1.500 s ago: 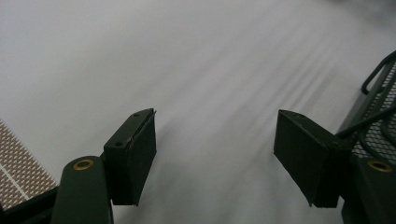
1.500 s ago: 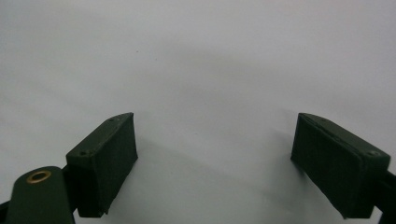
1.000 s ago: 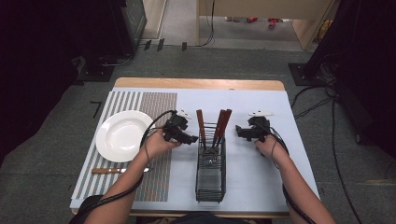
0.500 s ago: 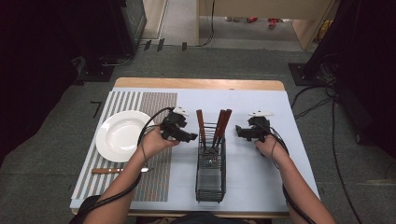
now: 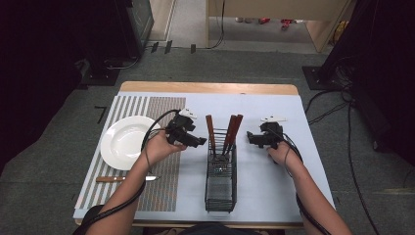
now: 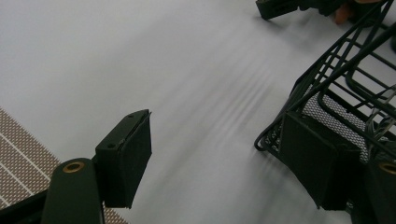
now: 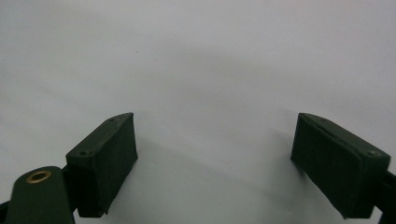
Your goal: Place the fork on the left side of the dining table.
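A black wire basket (image 5: 220,182) stands mid-table with wooden-handled utensils (image 5: 232,130) upright at its far end. My left gripper (image 5: 200,142) hovers just left of that end, pointing toward it. Its jaws are open and empty. In the left gripper view, the left gripper (image 6: 217,130) spans bare tabletop, with the basket's corner (image 6: 327,88) by its right jaw. My right gripper (image 5: 250,139) sits to the right of the basket, pointing left. In the right gripper view, my right gripper (image 7: 215,126) is open over the pale surface with nothing in it.
A white plate (image 5: 125,142) lies on the striped mat (image 5: 161,191) at the left. A wooden-handled knife (image 5: 125,179) lies in front of the plate. The light tabletop (image 5: 274,191) ends at a wooden far edge. Cables trail from both grippers.
My left gripper has risen slightly beside the basket. The right gripper has kept still, and both stay open.
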`<state>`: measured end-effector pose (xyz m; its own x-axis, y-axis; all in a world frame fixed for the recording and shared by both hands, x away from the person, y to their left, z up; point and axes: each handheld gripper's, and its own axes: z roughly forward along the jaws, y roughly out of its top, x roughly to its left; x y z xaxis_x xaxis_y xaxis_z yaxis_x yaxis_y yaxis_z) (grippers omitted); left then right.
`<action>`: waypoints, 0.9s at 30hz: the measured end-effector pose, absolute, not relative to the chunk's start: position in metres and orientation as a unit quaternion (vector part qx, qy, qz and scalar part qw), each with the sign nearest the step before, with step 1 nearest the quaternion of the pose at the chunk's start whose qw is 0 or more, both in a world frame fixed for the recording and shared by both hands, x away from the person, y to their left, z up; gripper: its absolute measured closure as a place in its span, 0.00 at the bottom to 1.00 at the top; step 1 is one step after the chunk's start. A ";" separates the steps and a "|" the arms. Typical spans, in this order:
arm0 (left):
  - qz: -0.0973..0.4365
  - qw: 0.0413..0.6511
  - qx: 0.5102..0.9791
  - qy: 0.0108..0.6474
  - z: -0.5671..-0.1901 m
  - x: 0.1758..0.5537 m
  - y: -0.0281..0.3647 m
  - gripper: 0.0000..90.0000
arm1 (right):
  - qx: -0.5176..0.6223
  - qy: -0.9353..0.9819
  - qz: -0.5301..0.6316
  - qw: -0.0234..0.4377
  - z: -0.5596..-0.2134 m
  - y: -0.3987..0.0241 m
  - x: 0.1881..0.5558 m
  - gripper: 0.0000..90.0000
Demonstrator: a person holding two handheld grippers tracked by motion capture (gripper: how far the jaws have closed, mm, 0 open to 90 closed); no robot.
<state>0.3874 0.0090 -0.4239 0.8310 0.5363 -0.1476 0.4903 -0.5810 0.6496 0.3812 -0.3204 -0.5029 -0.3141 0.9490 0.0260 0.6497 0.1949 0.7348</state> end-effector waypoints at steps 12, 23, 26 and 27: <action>0.042 0.367 0.884 0.288 -0.409 0.386 0.014 0.29 | 0.541 0.739 0.333 0.225 -0.503 -0.320 0.381 0.15; 0.037 0.377 0.882 0.281 -0.394 0.381 0.017 0.33 | 0.541 0.739 0.332 0.225 -0.503 -0.320 0.381 0.15; 0.036 0.383 0.879 0.282 -0.387 0.379 0.020 0.33 | 0.540 0.739 0.332 0.225 -0.503 -0.321 0.381 0.15; 0.036 0.383 0.879 0.281 -0.385 0.378 0.020 0.33 | 0.541 0.739 0.332 0.225 -0.503 -0.320 0.381 0.15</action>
